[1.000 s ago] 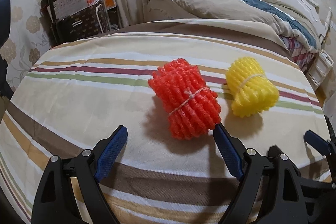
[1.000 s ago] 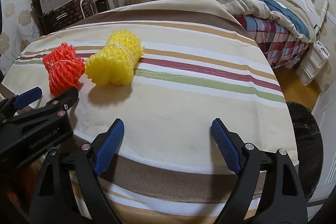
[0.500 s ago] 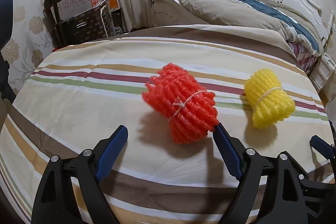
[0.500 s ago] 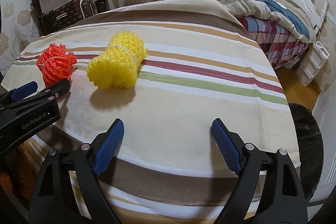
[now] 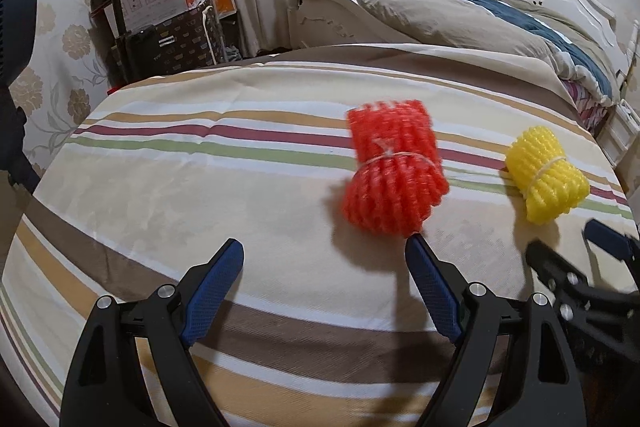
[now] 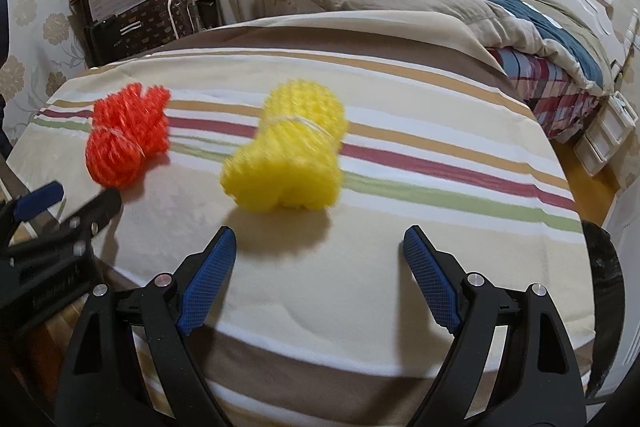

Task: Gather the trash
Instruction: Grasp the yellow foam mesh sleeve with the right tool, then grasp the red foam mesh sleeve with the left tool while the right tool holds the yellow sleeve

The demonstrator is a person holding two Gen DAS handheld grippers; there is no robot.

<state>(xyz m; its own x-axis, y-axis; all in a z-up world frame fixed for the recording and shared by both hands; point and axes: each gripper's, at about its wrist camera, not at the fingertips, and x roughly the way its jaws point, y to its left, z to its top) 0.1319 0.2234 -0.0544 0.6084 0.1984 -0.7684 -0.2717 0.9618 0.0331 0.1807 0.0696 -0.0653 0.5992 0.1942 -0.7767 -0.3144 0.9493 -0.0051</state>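
Observation:
Two tied bundles of foam net lie on the striped tablecloth (image 5: 200, 195). The red bundle (image 5: 394, 169) sits just beyond my left gripper's right fingertip; my left gripper (image 5: 325, 247) stands open with nothing between its fingers. The yellow bundle (image 5: 546, 175) lies farther right. In the right wrist view the yellow bundle (image 6: 290, 157) rests just ahead of my open right gripper (image 6: 319, 235), slightly left of its middle, and the red bundle (image 6: 126, 139) lies at the left. Each gripper shows at the edge of the other's view: the left gripper (image 6: 60, 201) and the right gripper (image 5: 576, 251).
A bed (image 6: 460, 3) with a brown and blue duvet stands beyond the table. Boxes and a dark patterned bag (image 5: 176, 35) stand by the curtain at the back left. A dark round bin (image 6: 608, 291) sits on the floor past the table's right edge.
Both grippers have shifted left across the table. The red bundle now sits right of the left gripper's middle, and the yellow bundle has come closer to the right gripper's middle. Both stay open.

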